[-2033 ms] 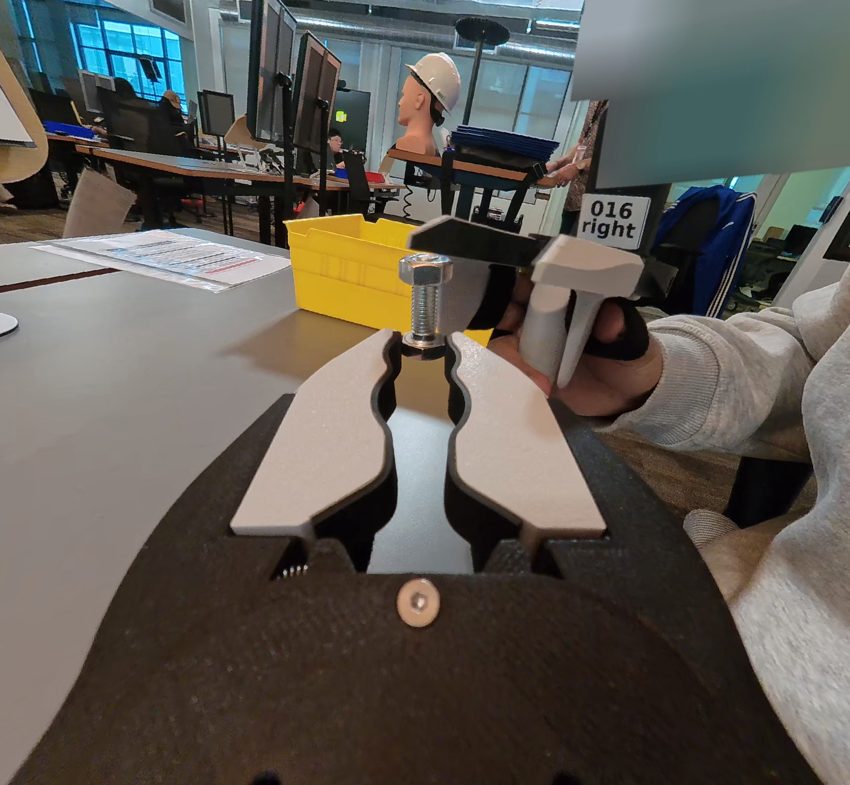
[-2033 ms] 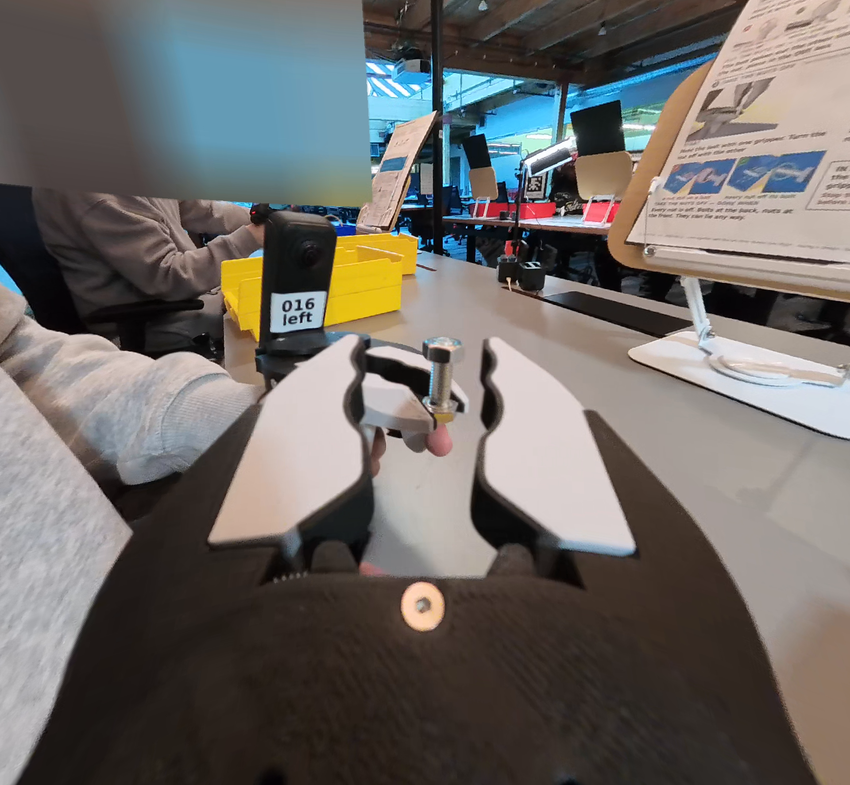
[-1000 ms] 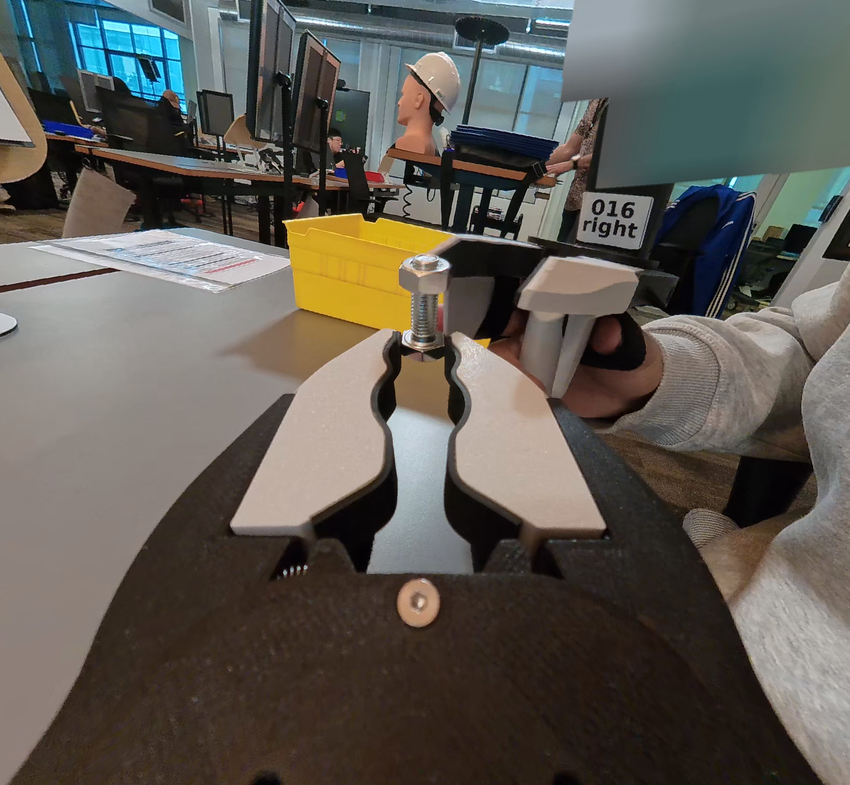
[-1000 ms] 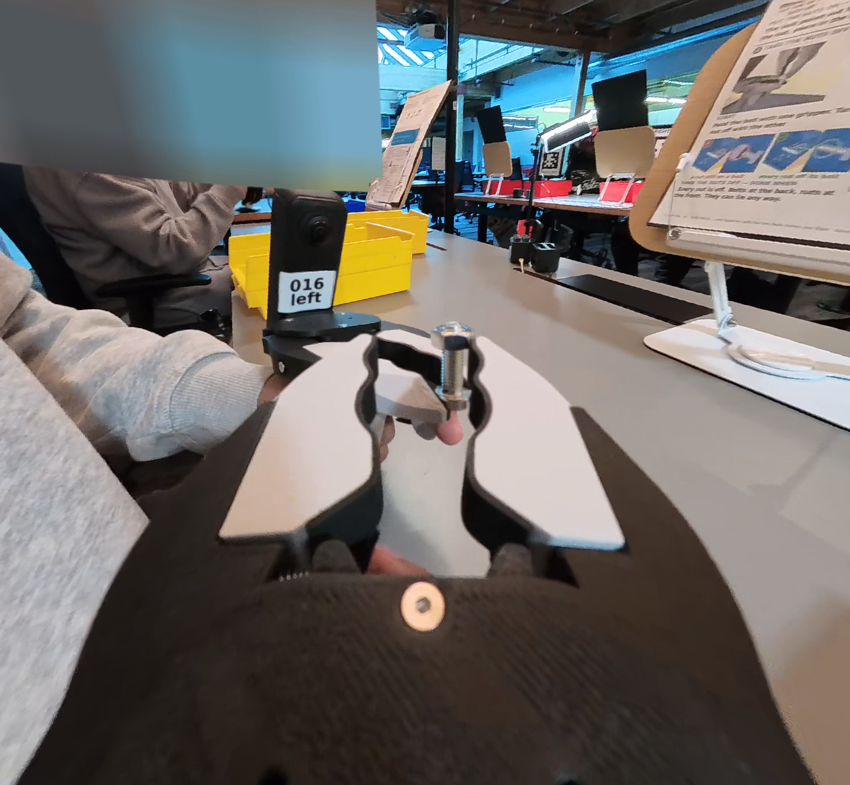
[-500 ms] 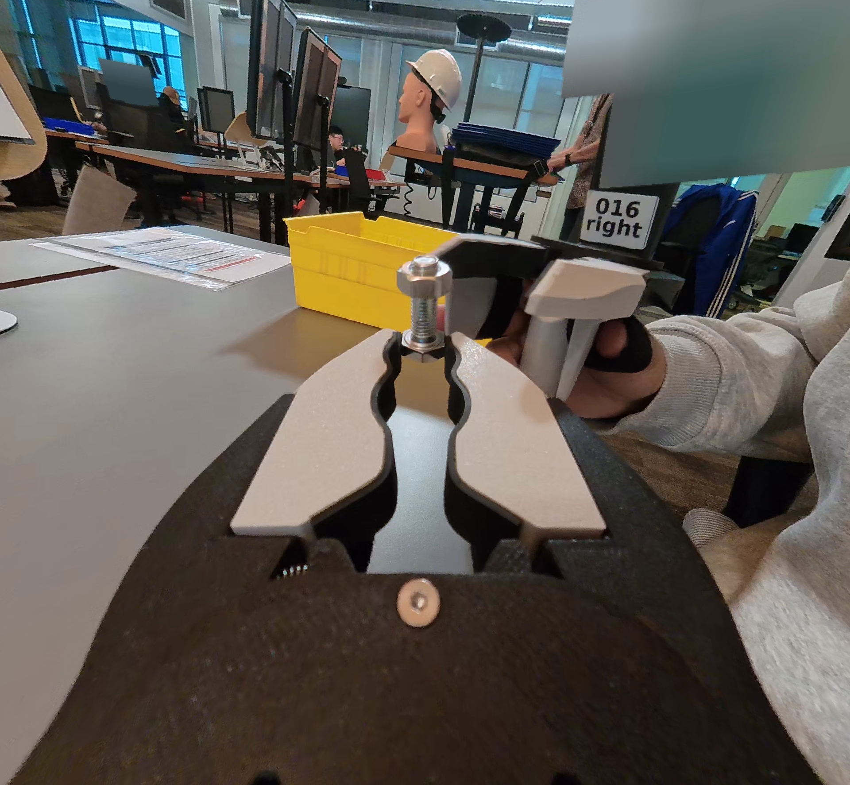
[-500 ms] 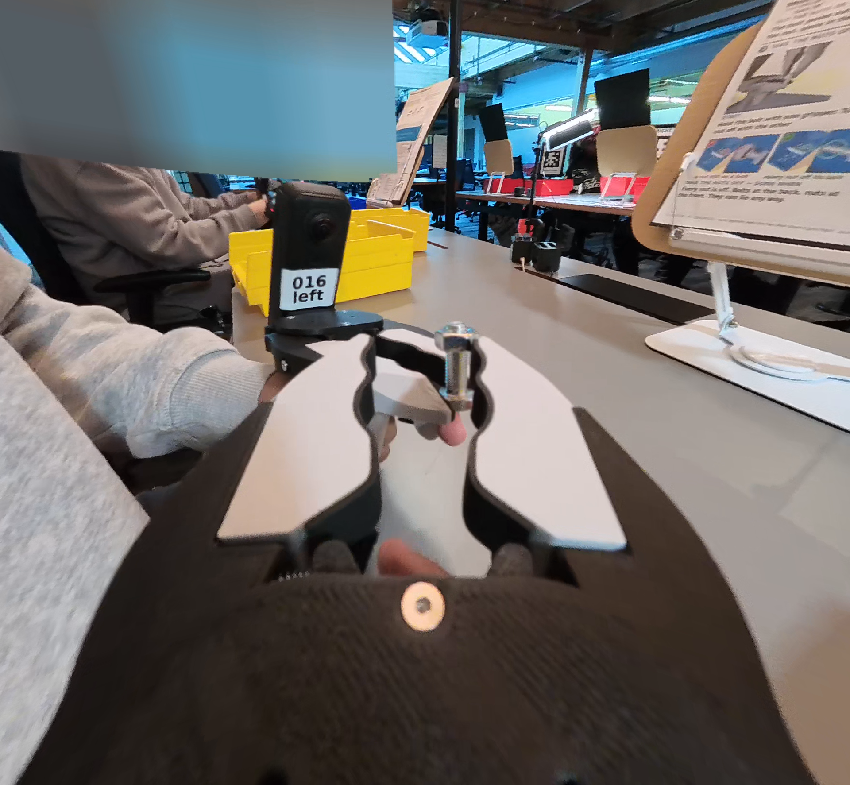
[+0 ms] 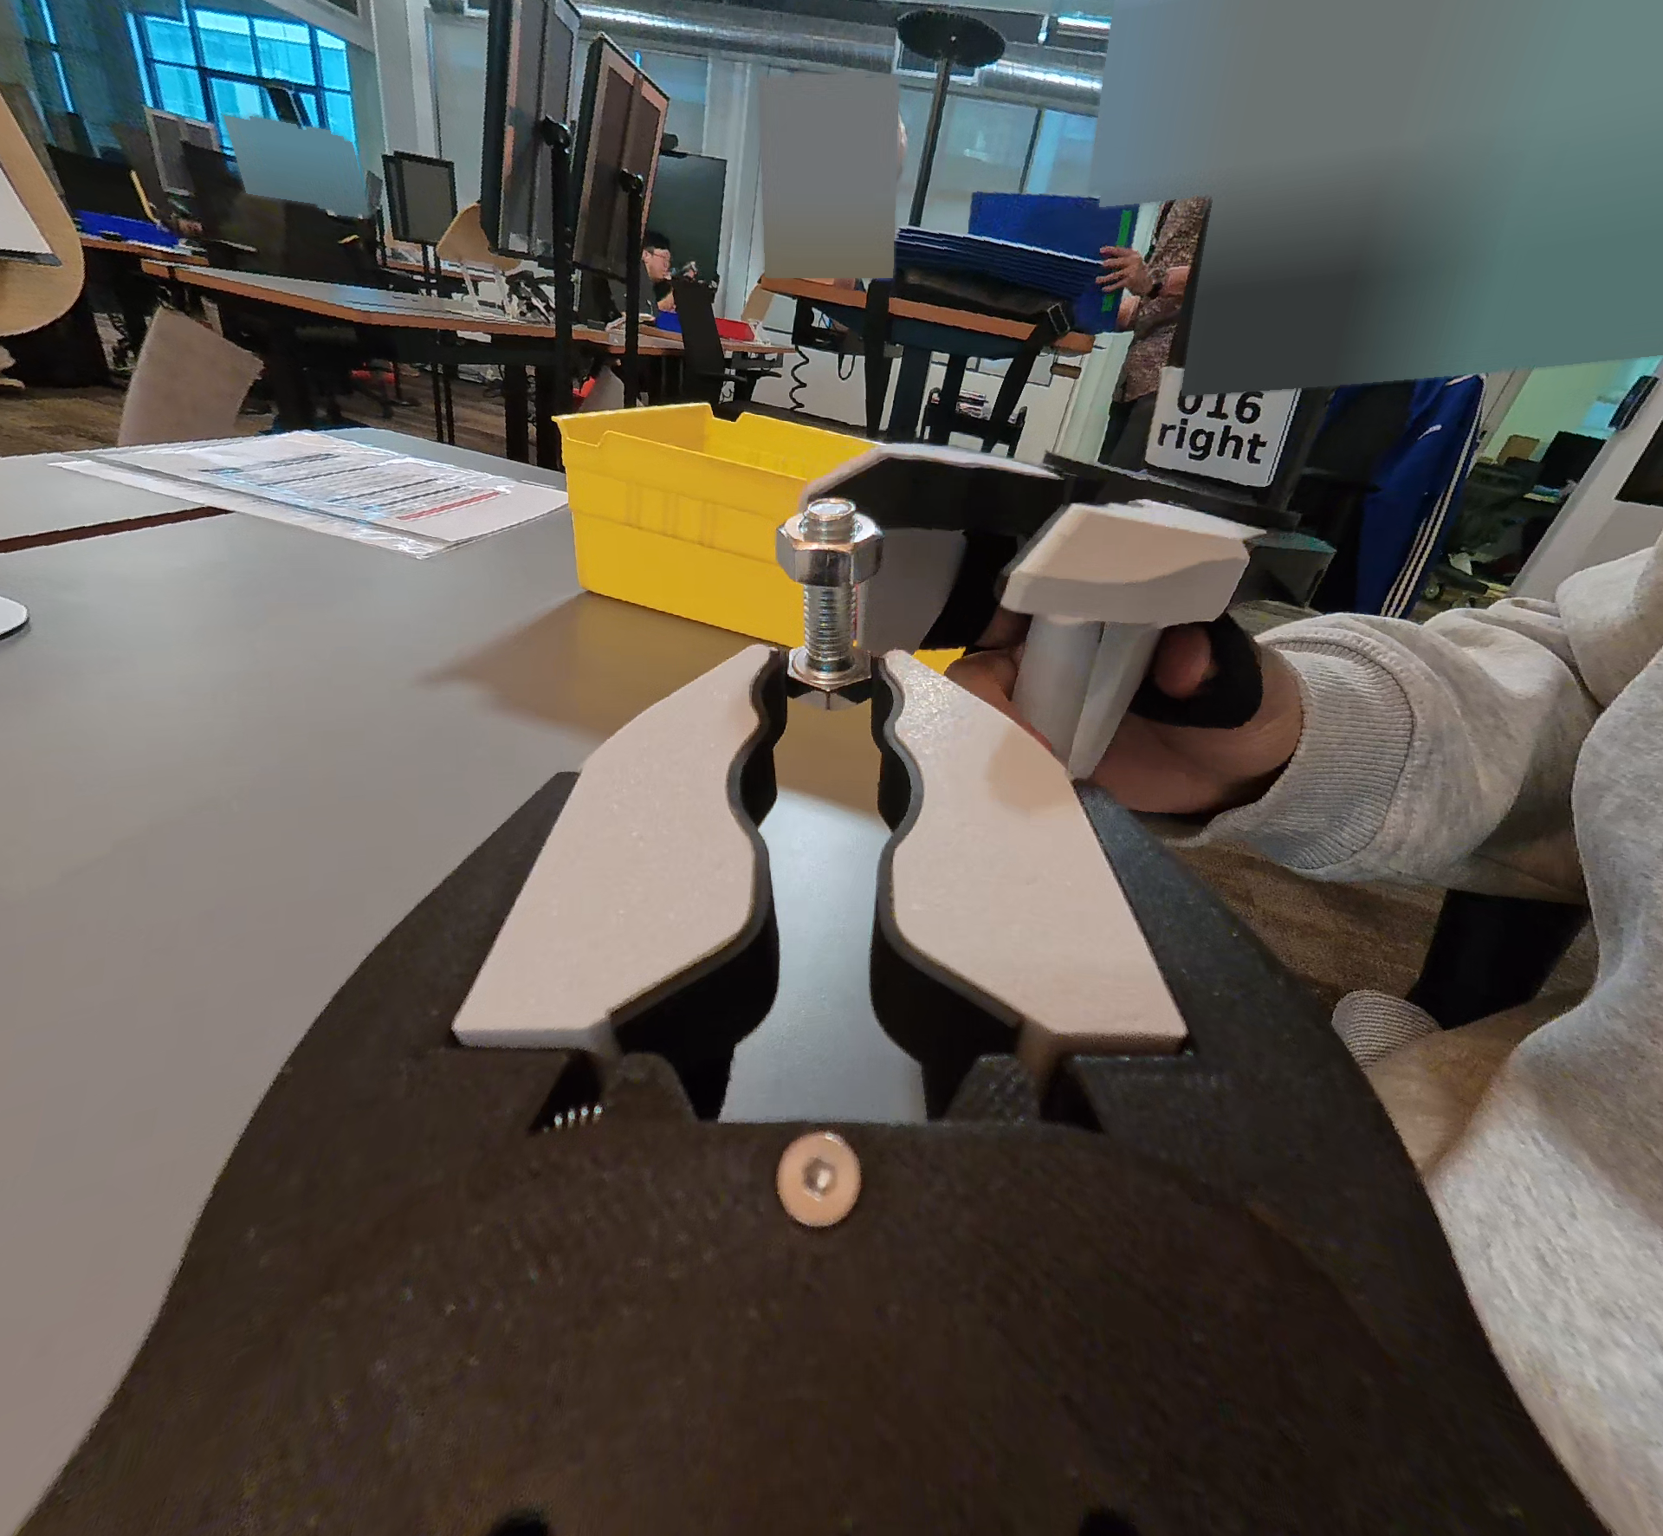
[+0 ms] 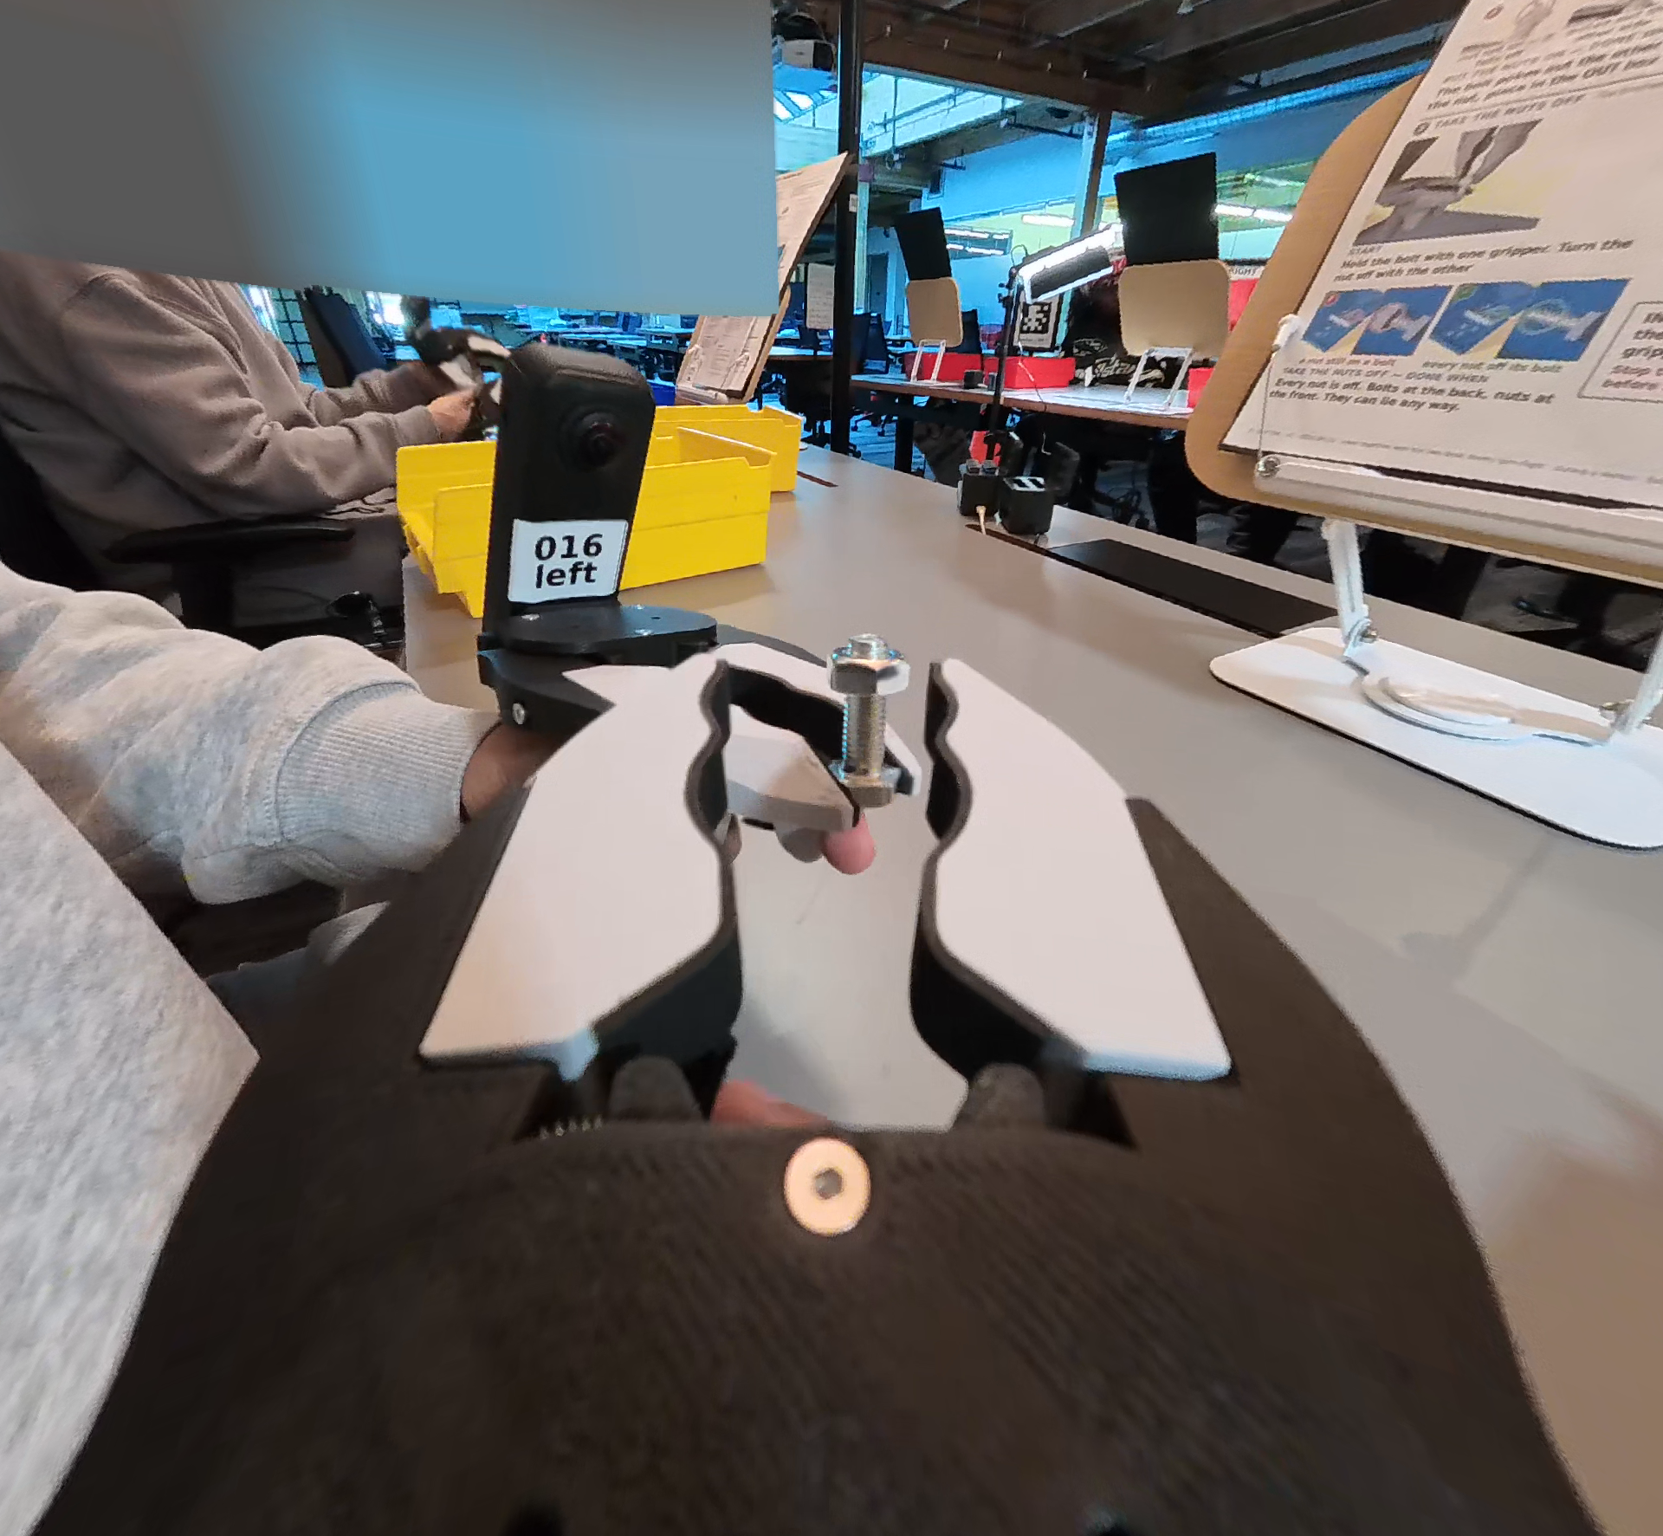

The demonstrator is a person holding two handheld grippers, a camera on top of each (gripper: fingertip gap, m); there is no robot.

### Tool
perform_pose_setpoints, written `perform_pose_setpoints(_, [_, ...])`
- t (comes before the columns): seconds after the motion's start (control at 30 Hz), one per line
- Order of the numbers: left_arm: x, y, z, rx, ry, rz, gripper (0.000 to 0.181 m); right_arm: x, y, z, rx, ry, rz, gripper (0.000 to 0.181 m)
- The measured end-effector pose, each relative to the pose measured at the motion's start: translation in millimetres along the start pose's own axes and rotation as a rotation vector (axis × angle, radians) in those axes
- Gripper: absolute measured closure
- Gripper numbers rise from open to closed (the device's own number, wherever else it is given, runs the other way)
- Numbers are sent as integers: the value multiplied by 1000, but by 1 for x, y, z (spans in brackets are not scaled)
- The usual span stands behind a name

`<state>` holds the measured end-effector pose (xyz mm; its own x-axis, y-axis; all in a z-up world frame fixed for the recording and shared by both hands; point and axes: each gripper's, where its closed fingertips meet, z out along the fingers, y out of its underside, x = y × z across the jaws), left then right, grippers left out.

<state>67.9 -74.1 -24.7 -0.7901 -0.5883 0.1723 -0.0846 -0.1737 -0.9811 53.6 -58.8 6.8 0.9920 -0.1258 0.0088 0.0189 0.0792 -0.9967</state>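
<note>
The left gripper [image 7: 828,674] is clamping the head of a bolt [image 7: 829,620] between its fingertips, its jaws drawn nearly together; the bolt is standing upright, head down, above the grey table [image 7: 270,683]. A nut [image 7: 830,552] is sitting at the top of the threaded shank.

The right gripper [image 8: 823,687] is facing the bolt [image 8: 866,719] from the opposite side with its jaws spread wide. Its fingers [image 8: 1017,773] are flanking the nut [image 8: 868,669] and are standing clear of it on both sides, gripping nothing. In the left wrist view the right gripper [image 7: 981,521] is showing just beside the nut, with a hand [image 7: 1170,737] wrapped around its handle.

A yellow bin [image 7: 684,512] is standing on the table behind the bolt in the left wrist view. A laminated sheet [image 7: 306,480] is lying flat farther left. In the right wrist view, yellow bins [image 8: 702,494] are resting near the far table edge, and a white stand [image 8: 1440,719] is propping up a printed board [image 8: 1476,233] at the right.
</note>
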Motion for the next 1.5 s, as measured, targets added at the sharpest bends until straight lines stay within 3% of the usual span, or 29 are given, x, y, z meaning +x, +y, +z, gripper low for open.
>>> perform_pose_setpoints(1.17, [5,2,2,-22,18,19,163,11,4,-2,-16,36,56,163])
perform_pose_setpoints(1.5, [3,1,1,-11,12,10,163,12,1,-3,12,26,102,150])
